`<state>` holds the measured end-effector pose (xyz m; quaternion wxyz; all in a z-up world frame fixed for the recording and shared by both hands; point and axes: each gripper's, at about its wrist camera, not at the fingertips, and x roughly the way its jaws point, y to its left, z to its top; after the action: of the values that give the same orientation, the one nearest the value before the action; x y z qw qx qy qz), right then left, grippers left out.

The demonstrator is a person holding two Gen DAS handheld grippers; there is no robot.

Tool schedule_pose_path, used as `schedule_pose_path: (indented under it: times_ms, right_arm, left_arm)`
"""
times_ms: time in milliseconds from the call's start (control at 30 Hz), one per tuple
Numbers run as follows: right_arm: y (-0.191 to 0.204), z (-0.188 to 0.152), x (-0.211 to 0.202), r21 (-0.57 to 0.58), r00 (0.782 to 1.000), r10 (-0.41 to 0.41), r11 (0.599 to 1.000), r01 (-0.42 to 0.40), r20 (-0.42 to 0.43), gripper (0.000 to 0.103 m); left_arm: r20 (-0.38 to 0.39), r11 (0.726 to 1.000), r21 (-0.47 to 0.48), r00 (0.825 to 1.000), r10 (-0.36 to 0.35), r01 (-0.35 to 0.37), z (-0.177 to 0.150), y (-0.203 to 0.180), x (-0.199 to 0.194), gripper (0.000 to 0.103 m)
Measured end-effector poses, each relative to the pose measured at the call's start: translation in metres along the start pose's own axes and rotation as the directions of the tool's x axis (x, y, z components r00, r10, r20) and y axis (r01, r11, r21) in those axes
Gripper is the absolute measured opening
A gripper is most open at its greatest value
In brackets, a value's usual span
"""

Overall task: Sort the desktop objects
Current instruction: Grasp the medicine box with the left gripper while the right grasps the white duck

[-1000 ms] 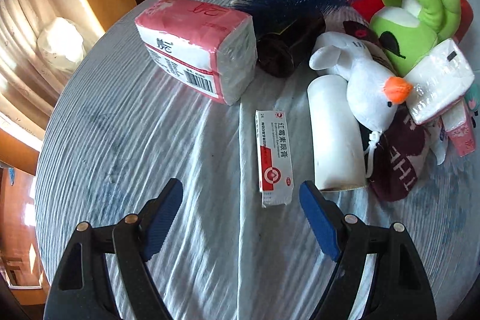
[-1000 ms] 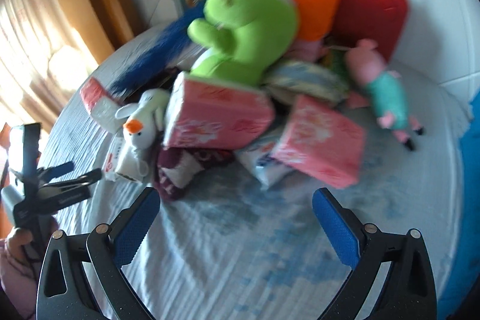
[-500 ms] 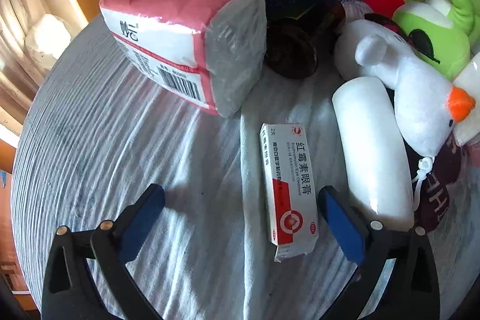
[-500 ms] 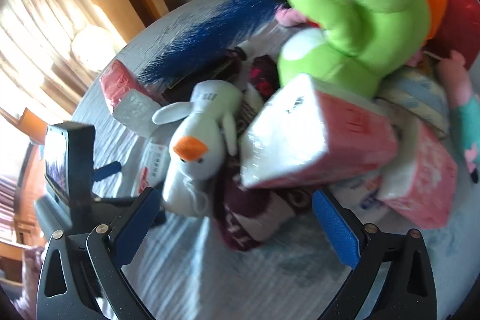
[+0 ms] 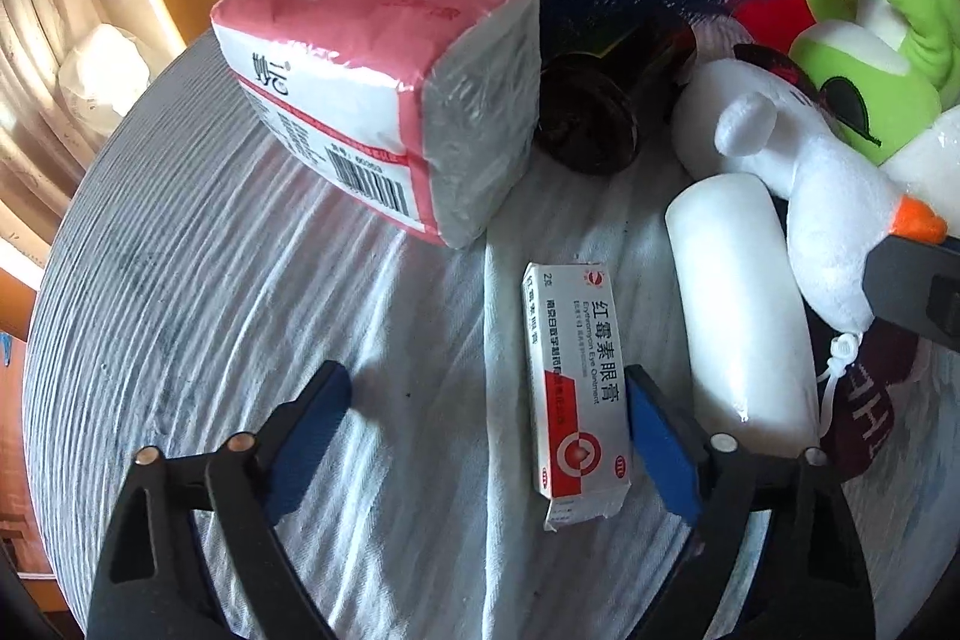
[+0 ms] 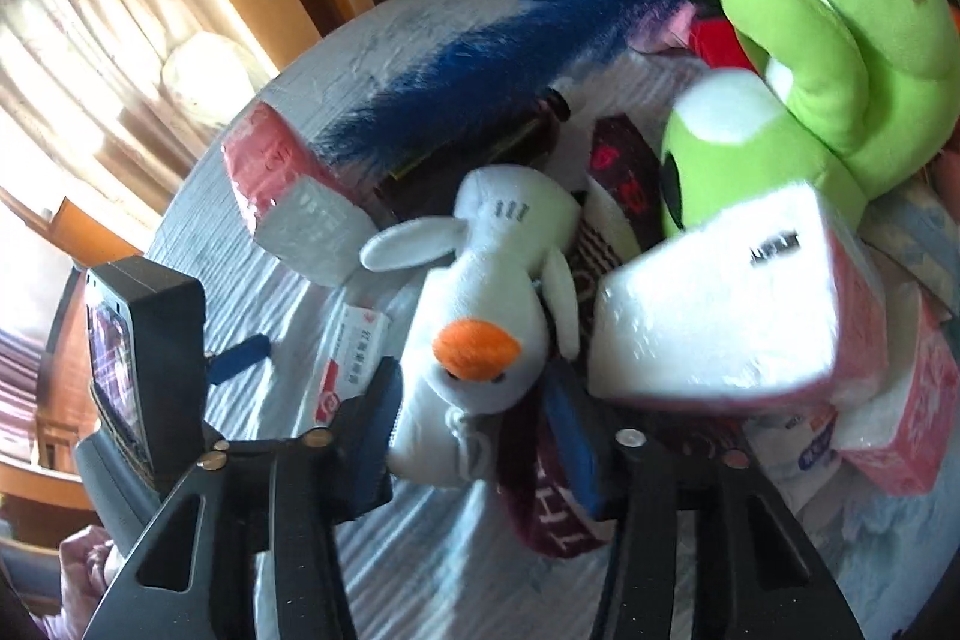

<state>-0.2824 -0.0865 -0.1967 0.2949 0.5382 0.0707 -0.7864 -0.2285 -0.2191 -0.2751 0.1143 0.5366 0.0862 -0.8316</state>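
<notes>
Red-and-white cardboard ointment box (image 5: 575,388) lies flat on the cloth-covered surface (image 5: 240,316) between the left tool's (image 5: 480,436) open, just-narrowing jaws. Right tool (image 6: 480,400) has just closed on the white plush duck (image 6: 480,304). Pickup step; next, likely squeeze and lift both.

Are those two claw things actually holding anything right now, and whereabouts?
The right gripper clamps the white plush duck at its head. The left gripper holds nothing, straddling the ointment box.

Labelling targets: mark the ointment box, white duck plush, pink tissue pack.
ointment box (image 5: 575,388), left wrist view, printed top face
white duck plush (image 6: 480,316), right wrist view, head above beak
pink tissue pack (image 5: 360,40), left wrist view, pink top
</notes>
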Motion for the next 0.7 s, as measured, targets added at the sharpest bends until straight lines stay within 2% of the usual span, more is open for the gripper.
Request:
schedule_pose_path:
  times_ms: [200, 400, 467, 533, 600, 633, 667, 700]
  right_arm:
    - [-0.001, 0.011, 0.018, 0.004, 0.999, -0.026, 1.0, 0.027, -0.03, 0.051]
    - [-0.002, 0.016, 0.022, 0.01, 0.999, -0.038, 0.999, 0.038, -0.008, 0.059]
    - [-0.001, 0.017, 0.02, 0.011, 0.999, -0.038, 0.999, 0.038, 0.004, 0.06]
    - [0.0, 0.017, 0.022, -0.002, 0.999, -0.042, 0.999, 0.042, 0.0, 0.062]
    - [0.002, 0.016, 0.025, -0.02, 0.998, -0.052, 0.998, 0.052, -0.023, 0.057]
    - [0.002, 0.015, 0.027, -0.026, 0.997, -0.066, 0.998, 0.065, -0.034, 0.047]
    - [0.001, 0.014, 0.028, -0.026, 0.997, -0.064, 0.998, 0.063, -0.041, 0.047]
    - [0.0, 0.012, 0.027, -0.023, 0.997, -0.061, 0.998, 0.06, -0.044, 0.047]
  left_arm:
    - [-0.002, 1.0, -0.007, 1.0, 0.001, -0.001, -0.001, -0.017, -0.001, 0.086]
    - [-0.006, 1.0, -0.003, 1.0, 0.002, -0.002, -0.002, -0.027, -0.002, 0.084]
    - [0.001, 1.0, -0.011, 1.0, 0.002, -0.002, -0.003, -0.026, -0.006, 0.062]
    - [0.003, 1.0, -0.004, 1.0, -0.006, 0.006, -0.004, -0.026, -0.009, 0.048]
    - [-0.001, 1.0, 0.006, 1.0, -0.013, 0.013, -0.005, -0.028, -0.011, 0.04]
    - [-0.003, 1.0, 0.012, 1.0, -0.017, 0.017, -0.006, -0.03, -0.012, 0.034]
    - [-0.005, 1.0, 0.015, 1.0, -0.022, 0.022, -0.007, -0.031, -0.014, 0.029]
    - [-0.003, 1.0, 0.016, 1.0, -0.019, 0.019, -0.009, -0.033, -0.015, 0.029]
